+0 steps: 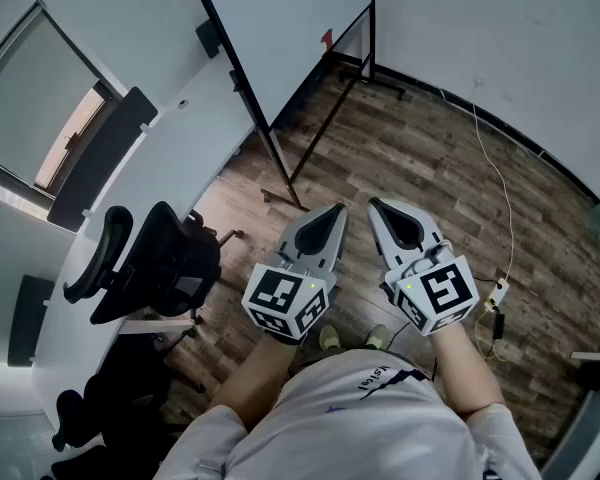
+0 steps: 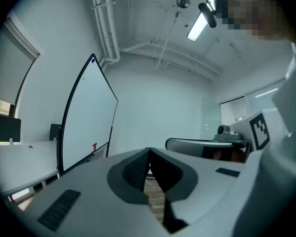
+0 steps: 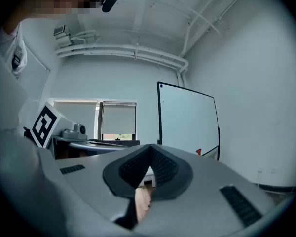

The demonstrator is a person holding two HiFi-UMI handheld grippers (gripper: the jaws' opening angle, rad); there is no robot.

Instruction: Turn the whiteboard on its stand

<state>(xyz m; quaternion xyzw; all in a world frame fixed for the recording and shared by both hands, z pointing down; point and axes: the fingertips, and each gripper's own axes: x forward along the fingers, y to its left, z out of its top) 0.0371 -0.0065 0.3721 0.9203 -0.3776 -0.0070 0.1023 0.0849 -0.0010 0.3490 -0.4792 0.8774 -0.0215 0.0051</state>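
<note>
Ahead and slightly to my left, the whiteboard point(image 1: 290, 18) hangs on its stand point(image 1: 282, 168), well apart from both grippers, its long lower edge running away from me toward the right. Left gripper point(image 1: 334, 209) — jaws closed, nothing between them. Right gripper point(image 1: 376, 204) — likewise closed and empty. Both point level at the board; I judge the left one nearer to the stand's near post.

Head view, person at 6 o'clock. Left gripper point(image 1: 332, 213), right gripper point(image 1: 378, 208) side by side, centre. Whiteboard point(image 1: 280, 28) on stand point(image 1: 282, 168) at 11 o'clock, ahead, well apart. Desk point(image 1: 180, 118) at 10 o'clock, left of whiteboard. Chair point(image 1: 160, 263) at 9 o'clock, beside desk. Power strip point(image 1: 497, 296) on floor point(image 1: 410, 148) at 3 o'clock.
</note>
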